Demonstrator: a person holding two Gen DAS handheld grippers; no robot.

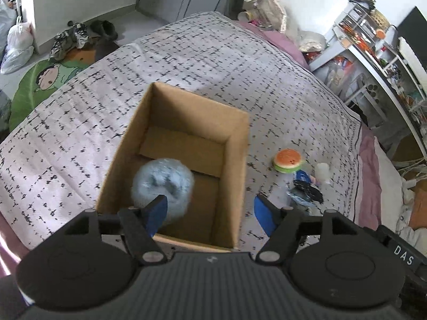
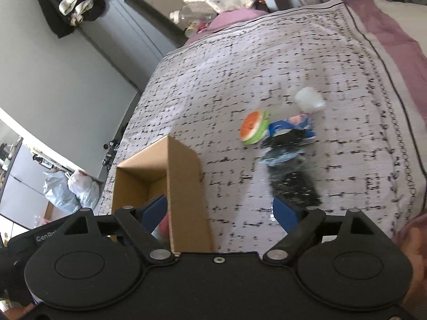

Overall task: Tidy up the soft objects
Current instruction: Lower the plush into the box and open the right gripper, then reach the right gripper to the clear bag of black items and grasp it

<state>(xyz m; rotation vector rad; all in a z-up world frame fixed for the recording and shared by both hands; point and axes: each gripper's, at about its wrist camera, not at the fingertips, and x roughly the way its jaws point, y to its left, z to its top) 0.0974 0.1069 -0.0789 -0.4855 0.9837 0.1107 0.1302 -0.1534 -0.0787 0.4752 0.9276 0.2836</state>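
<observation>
Left wrist view only: the inside of the open brown cardboard box (image 1: 186,160), its floor flaps, and the fluffy pale-blue round soft ball (image 1: 163,184) blurred over the box's near-left part; whether it rests on the floor I cannot tell.
Right wrist view only: the box (image 2: 184,176) from outside, its right wall edge-on, with a pinkish blur low behind the left finger that I cannot identify.
Left claw (image 1: 210,213): blue-padded fingers spread wide apart, clamped on nothing; the left pad overlaps the ball's lower edge, contact unclear.
Right claw (image 2: 221,213): fingers wide apart, gripping nothing, straddling the box's near right wall.
Ball's look: fuzzy, light blue-grey, a darker dimple at its middle.
Box's place: on the white bedspread with black dashes (image 1: 186,61), covering the bed.
Other soft things: at 3 o'clock from the box, an orange-topped, green-rimmed burger-shaped squishy toy (image 1: 288,160); touching it at 4 o'clock, a blue printed packet (image 2: 292,128), a black speckled pouch (image 2: 293,184) and a white translucent lump (image 2: 309,100), all blurred.
</observation>
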